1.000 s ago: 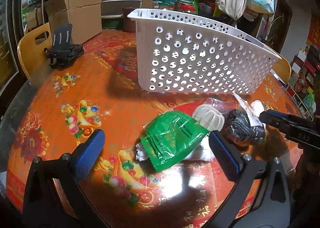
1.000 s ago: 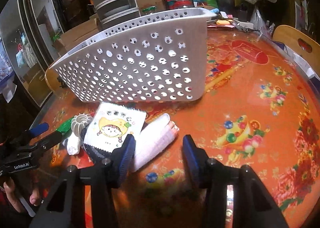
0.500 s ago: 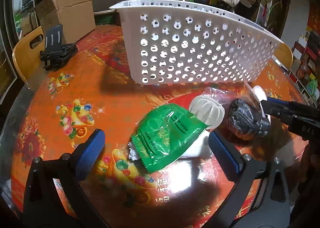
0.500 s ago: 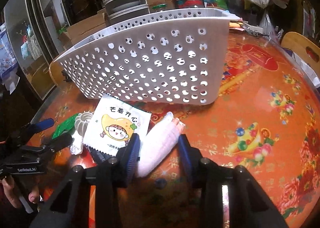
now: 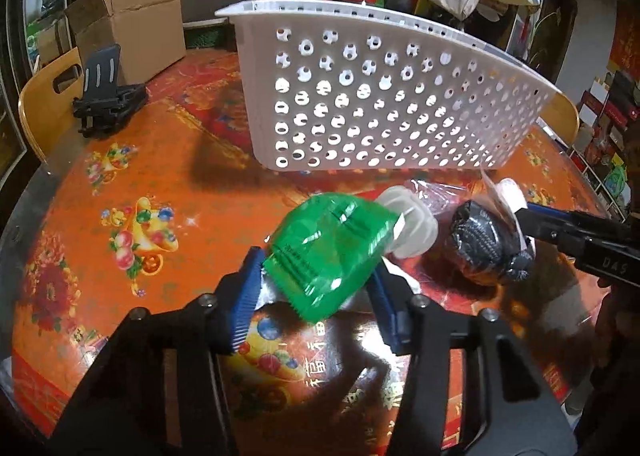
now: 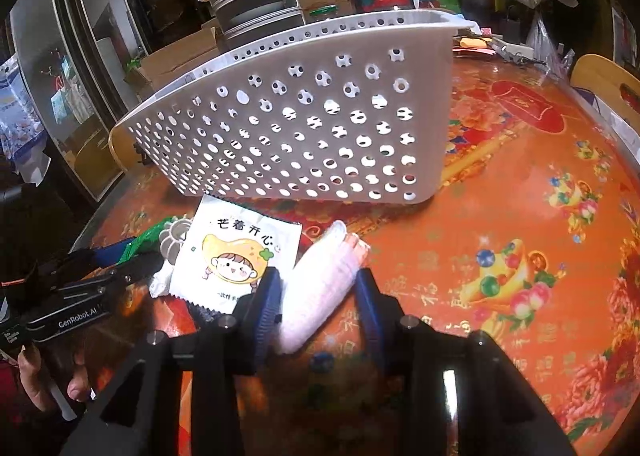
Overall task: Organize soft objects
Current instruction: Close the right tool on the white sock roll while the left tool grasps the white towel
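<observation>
My left gripper (image 5: 316, 288) is shut on a shiny green packet (image 5: 328, 252), which is lifted a little off the orange table. A white ridged round thing (image 5: 412, 224) and a black knitted bundle (image 5: 484, 244) in clear wrap lie just right of it. My right gripper (image 6: 318, 296) is shut on a pale pink soft roll (image 6: 324, 288) that rests on the table. A white packet with a cartoon mango (image 6: 236, 256) lies left of the roll. The white perforated basket (image 5: 380, 96) stands behind the pile; it also shows in the right wrist view (image 6: 312, 128).
A black phone stand (image 5: 106, 96) sits at the table's far left by a wooden chair (image 5: 44, 100). Cardboard boxes (image 5: 132, 28) and stacked drawers stand behind the table. Another chair (image 6: 604, 84) is at the right edge.
My left gripper moved forward and closed on the green packet, which tilted up. My right gripper closed in on the pink roll.
</observation>
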The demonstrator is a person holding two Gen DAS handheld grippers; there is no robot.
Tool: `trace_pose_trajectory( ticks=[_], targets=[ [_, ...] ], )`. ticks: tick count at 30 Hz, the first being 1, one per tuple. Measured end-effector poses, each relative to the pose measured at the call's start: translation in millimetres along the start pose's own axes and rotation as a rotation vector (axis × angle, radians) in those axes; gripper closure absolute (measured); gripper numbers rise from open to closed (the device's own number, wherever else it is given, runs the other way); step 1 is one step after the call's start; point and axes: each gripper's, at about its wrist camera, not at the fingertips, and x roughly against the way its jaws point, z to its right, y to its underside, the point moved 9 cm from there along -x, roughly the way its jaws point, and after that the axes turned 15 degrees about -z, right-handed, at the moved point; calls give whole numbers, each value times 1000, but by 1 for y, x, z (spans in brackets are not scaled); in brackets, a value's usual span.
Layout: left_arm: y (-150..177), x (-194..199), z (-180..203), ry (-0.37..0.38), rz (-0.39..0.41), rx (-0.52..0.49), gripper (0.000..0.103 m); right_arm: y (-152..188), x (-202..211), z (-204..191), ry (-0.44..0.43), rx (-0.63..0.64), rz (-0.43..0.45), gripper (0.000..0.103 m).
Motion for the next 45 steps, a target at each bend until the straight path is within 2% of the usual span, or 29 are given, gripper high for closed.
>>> trace_pose_trajectory(
  ticks=[4, 5, 7, 16, 20, 23, 28, 33, 38, 45],
  targets=[
    [1, 8, 1, 18, 30, -17, 59, 2, 7, 1, -21, -6, 19, 78],
    [2, 10, 1, 27, 40, -15, 59, 3, 9, 0, -22, -6, 24, 91],
    [3, 13, -1, 31, 51, -10, 60, 3, 12, 1, -18, -6, 28, 92],
    [8, 23, -2, 77, 82, -12, 61, 4, 12, 1, -11, -1, 17, 92],
    [13, 28, 0, 199, 84, 0, 62, 3, 10, -1, -11, 8, 10, 87],
    [14, 30, -5, 239, 84, 33, 63, 2, 7, -1, -16, 7, 4, 78],
    [15, 35, -7, 210, 98, 28, 63, 3, 1, -5, -51, 7, -15, 73],
    [15, 35, -4, 198, 98, 21, 63, 4, 0, -12, -24, 43, -17, 75],
    [14, 36, 2, 193, 100, 13, 63, 7, -3, -13, -40, 56, -27, 75],
    [15, 41, 6, 187, 106, 8, 62, 8, -9, -19, -20, 89, -45, 77]
  ],
)
